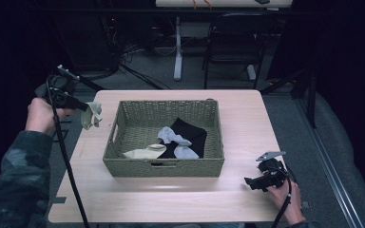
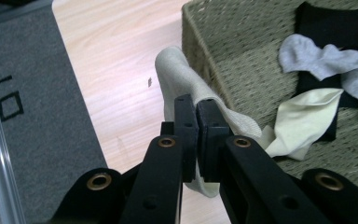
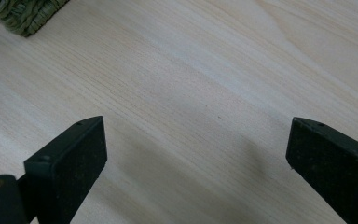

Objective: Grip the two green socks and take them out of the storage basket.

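Left gripper (image 2: 196,116) has its fingers clamped tight on a pale beige cotton sock (image 2: 182,77), which droops from the pads just outside the woven green rectangular basket (image 1: 123,124), at about 9 o'clock from it and above the light wooden surface (image 1: 247,118) near its left edge. Inside the basket lie a black cloth (image 1: 190,130), 2 grey socks (image 1: 173,137) and a cream sock (image 1: 145,152). Right gripper (image 3: 196,154), at 4 o'clock from the basket, has its fingers spread wide over bare wood, holding nothing. Open room runs along the front strip and the right side.
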Action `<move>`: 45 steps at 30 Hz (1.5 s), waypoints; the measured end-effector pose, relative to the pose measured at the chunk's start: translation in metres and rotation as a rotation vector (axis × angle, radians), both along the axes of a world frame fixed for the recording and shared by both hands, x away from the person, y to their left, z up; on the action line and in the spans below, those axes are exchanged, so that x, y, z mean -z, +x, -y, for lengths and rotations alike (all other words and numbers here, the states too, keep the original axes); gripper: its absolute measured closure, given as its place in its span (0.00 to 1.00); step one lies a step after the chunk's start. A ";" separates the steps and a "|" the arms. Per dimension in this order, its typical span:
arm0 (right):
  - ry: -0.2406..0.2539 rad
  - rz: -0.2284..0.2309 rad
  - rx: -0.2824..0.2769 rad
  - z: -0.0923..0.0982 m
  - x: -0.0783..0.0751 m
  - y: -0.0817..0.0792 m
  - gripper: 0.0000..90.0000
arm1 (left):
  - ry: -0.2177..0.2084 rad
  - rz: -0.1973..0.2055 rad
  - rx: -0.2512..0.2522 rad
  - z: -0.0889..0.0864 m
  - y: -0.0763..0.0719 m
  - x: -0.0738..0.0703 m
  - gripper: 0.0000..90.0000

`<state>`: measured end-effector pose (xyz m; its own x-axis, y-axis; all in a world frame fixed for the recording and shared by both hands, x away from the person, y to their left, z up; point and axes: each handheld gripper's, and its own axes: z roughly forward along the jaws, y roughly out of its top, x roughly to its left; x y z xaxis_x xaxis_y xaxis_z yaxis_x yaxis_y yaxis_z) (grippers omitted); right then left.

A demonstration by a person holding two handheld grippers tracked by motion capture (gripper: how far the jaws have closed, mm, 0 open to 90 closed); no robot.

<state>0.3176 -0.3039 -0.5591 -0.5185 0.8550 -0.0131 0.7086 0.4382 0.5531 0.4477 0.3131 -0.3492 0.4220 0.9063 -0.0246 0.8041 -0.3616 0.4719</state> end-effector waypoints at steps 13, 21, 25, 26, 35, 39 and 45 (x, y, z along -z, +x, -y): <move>-0.002 0.000 -0.001 0.000 0.000 0.000 0.05 | -0.026 -0.055 -0.035 -0.017 0.001 0.043 0.98; -0.005 0.002 0.001 0.000 0.000 0.000 0.05 | -0.042 -0.083 -0.062 -0.025 0.003 0.072 0.98; -0.007 0.001 0.000 0.000 -0.001 -0.001 0.05 | -0.051 -0.098 -0.071 -0.027 0.005 0.086 0.98; -0.007 0.001 0.001 0.000 -0.001 -0.001 0.05 | -0.049 -0.110 -0.074 -0.028 0.005 0.091 0.98; -0.010 -0.001 -0.002 0.000 -0.001 -0.001 0.05 | -0.063 -0.174 -0.100 -0.030 0.009 0.130 0.98; -0.006 0.001 0.000 0.000 -0.001 -0.001 0.05 | -0.067 -0.192 -0.114 -0.031 0.010 0.146 0.98; -0.010 -0.003 -0.006 0.001 -0.001 -0.001 0.05 | -0.086 -0.219 -0.129 -0.035 0.011 0.161 0.95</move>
